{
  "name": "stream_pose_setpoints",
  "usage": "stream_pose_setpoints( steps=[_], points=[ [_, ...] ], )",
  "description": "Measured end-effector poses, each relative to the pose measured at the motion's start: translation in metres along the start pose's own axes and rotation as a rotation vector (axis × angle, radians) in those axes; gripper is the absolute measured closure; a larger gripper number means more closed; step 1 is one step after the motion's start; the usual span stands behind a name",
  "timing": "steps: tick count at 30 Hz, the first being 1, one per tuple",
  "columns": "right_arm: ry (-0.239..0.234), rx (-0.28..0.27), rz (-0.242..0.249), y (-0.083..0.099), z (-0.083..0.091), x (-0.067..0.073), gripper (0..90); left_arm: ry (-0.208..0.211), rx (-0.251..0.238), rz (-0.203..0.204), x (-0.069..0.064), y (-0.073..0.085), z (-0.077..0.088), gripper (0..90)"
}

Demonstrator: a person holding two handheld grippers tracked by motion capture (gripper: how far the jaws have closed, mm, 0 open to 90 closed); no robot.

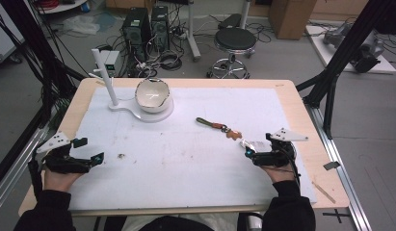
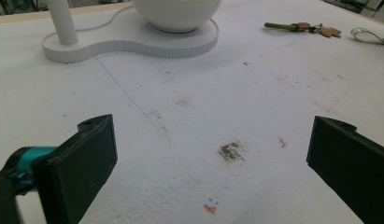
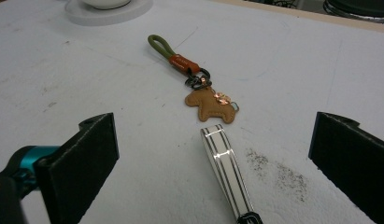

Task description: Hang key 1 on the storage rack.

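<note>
**Keychain untouched on the table, both grippers idle with jaws wide**

Right gripper (image 1: 247,152) sits low at the right edge of the white mat (image 1: 186,163), jaws spread, nothing between the pads. The keychain (image 3: 199,84) lies flat just ahead of it: green loop (image 3: 158,45), orange collar, metal ring, tan horse-shaped charm (image 3: 209,106), and a striped white strap (image 3: 225,171) running back toward the gripper. In the right gripper view the strap's near end lies between the open jaws, but neither pad touches it.

Left gripper (image 1: 92,153) rests at the left side of the mat, jaws also spread, empty, over a bare stained patch. Well apart from the keychain.

White bowl (image 1: 151,95) stands on a white stand base (image 1: 147,114) with an upright post (image 1: 107,77), at the far left of the mat. Bowl looks empty, as far as can be seen.

Progress, judged: nothing picked up yet. Likely work is grasping the keychain, perhaps to hang it on the post or drop it in the bowl; cannot tell which. All of that is left: close on it, lift, carry, place.
</note>
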State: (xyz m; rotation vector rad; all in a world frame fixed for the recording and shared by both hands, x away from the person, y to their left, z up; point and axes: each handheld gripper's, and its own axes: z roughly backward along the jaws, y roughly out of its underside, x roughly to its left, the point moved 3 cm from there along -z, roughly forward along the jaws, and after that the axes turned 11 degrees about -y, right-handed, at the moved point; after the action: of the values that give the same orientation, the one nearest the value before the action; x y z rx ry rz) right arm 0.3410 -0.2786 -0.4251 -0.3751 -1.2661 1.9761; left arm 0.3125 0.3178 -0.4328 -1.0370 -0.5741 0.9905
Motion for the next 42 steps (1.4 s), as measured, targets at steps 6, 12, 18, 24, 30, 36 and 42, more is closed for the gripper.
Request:
stream_pose_setpoints(
  steps=[6,12,18,24,30,36,42],
  points=[
    [0.009,0.029,0.002,-0.001,-0.005,-0.001,0.7,0.000,0.003,-0.001,0.000,0.000,0.000,2.2],
    [0.009,0.054,-0.007,-0.008,-0.009,-0.003,0.7,-0.004,0.005,-0.004,0.000,0.000,0.001,2.2],
    [0.012,0.068,0.011,-0.021,-0.013,-0.002,0.7,-0.002,0.002,0.005,0.002,0.000,0.001,2.2],
    [0.003,0.080,0.041,-0.038,-0.017,0.000,0.7,0.001,0.002,0.006,0.002,0.000,0.000,2.2],
    [-0.017,0.116,0.057,-0.053,-0.027,0.000,0.7,0.003,0.003,0.006,0.002,0.000,0.000,2.2],
    [-0.031,0.146,0.051,-0.062,-0.043,-0.003,0.7,0.009,0.005,0.009,0.002,0.000,-0.001,2.2],
    [-0.031,0.190,0.052,-0.070,-0.060,-0.008,0.7,0.013,0.005,0.011,0.002,0.000,-0.002,2.2]
  ],
)
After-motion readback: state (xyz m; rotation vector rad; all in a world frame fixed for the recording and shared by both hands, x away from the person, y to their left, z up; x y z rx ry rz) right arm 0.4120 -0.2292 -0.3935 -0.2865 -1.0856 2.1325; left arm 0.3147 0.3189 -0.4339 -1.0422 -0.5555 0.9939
